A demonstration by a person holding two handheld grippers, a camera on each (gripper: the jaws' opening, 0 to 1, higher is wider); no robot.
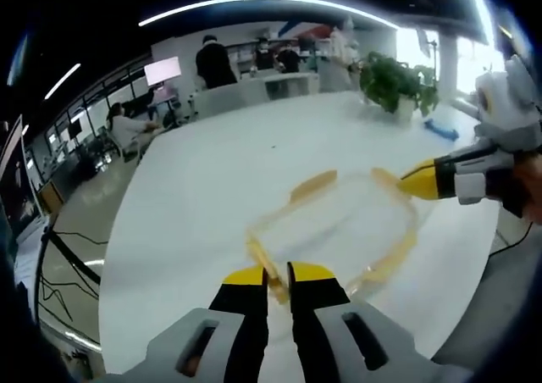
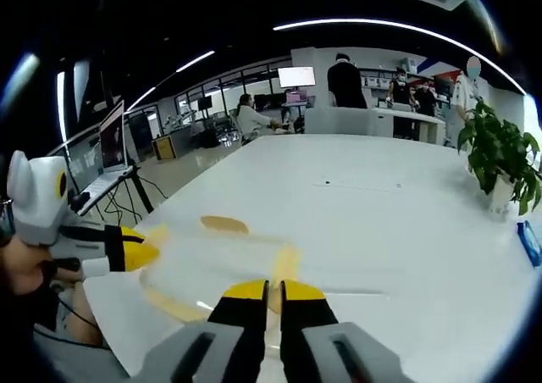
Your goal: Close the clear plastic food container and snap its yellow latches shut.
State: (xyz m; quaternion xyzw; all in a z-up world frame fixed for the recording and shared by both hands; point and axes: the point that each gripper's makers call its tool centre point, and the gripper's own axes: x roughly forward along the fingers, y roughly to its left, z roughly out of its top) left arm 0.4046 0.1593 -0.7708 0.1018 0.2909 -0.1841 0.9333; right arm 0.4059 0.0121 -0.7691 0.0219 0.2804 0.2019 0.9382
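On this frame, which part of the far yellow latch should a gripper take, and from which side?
Take the far latch by its free outer edge, coming from beyond the container, since the flap juts outward from the lid's rim and likely needs pressing down. Left gripper and right gripper each sit at their own latch.

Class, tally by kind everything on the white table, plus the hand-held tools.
Clear plastic food container with yellow latches: 1
Green potted plant in white pot: 1
Small blue object: 1
Yellow-tipped tools: 2, left tool and right tool
Total: 5
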